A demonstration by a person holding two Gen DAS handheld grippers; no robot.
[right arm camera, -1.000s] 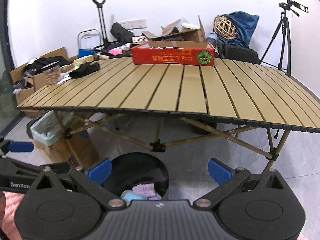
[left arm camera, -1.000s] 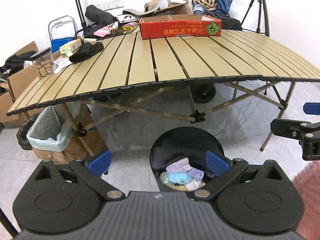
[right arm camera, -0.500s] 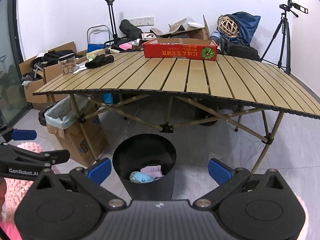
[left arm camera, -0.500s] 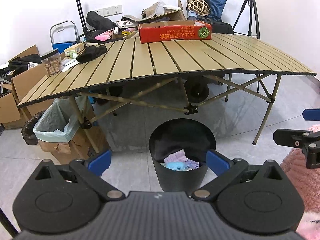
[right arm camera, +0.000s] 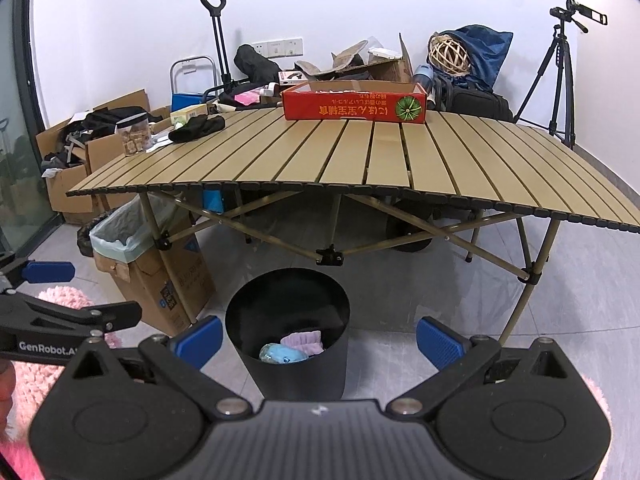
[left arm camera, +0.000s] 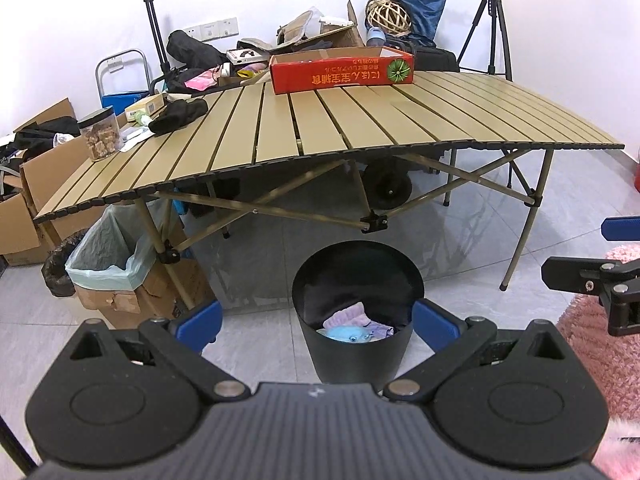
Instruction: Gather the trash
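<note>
pulled back and up from the round black plastic trash bin [left arm camera: 356,312] since a second ago, so that more of its wall and the grey tiled floor [left arm camera: 472,236] now shows. inside the bin, at the bottom: a lilac knitted cloth [right arm camera: 302,342], a pale blue soft toy-like lump [right arm camera: 280,354], other scraps too small to tell. likely light, soft and crushable, easy to pinch at any fold; judged prone to sag and drag neighbours along if lifted. bin itself likely stiff and light, best taken at the rim.

left gripper [left arm camera: 316,326] with jaws spread wide, nothing between the blue pads. right gripper [right arm camera: 318,340] likewise spread and empty, hovering just beside its twin, both facing the bin from above a pink shaggy rug [left arm camera: 600,344].

beyond, a tan slatted folding table [left arm camera: 360,128], near edge bare; at its far side a red cardboard tray box [left arm camera: 340,70], a black crumpled cloth [left arm camera: 178,114], a clear jar of brown snacks [left arm camera: 100,134]. under the left end, a cardboard box lined with a pale green bag [left arm camera: 116,264]. collection seemingly near done.
</note>
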